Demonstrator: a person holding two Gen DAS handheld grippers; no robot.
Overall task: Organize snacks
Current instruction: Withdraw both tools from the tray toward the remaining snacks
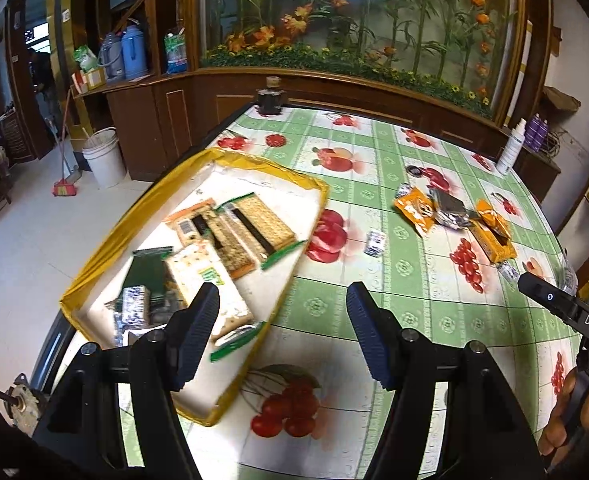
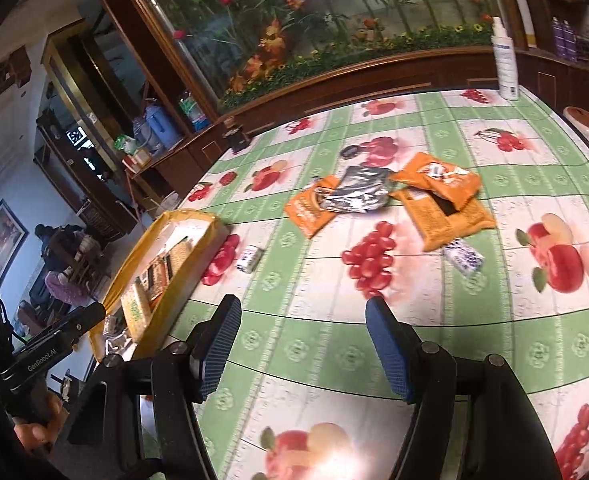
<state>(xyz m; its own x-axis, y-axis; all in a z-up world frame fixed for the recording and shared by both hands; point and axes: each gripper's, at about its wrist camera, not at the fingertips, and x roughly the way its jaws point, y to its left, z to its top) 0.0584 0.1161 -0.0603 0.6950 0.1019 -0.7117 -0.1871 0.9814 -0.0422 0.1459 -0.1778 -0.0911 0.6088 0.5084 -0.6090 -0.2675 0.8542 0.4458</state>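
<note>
The orange packets [image 2: 442, 204] were seen piled near the bench's [image 2: 334, 320] far right edge, the tray [image 1: 94, 264] at its left edge. They were judged light, crinkly and slippery, best pinched across a flat middle. Both grippers [image 1: 282, 336] [image 2: 302, 344] were held well open, empty, touching nothing.

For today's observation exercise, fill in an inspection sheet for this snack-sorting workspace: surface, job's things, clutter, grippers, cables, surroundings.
Surface: table under a green-checked fruit-print oilcloth.
Job's things: shallow yellow-rimmed cardboard tray holding cracker packets; orange foil snack packs, a silver pack and small blue-white wrapped sweets loose on the cloth.
Clutter: white spray bottle, dark jar.
Grippers: left hand-held gripper open over the tray's edge; right hand-held gripper open, empty.
Cables: nothing seen.
Surroundings: glass flower display, white bucket, broom.
</note>
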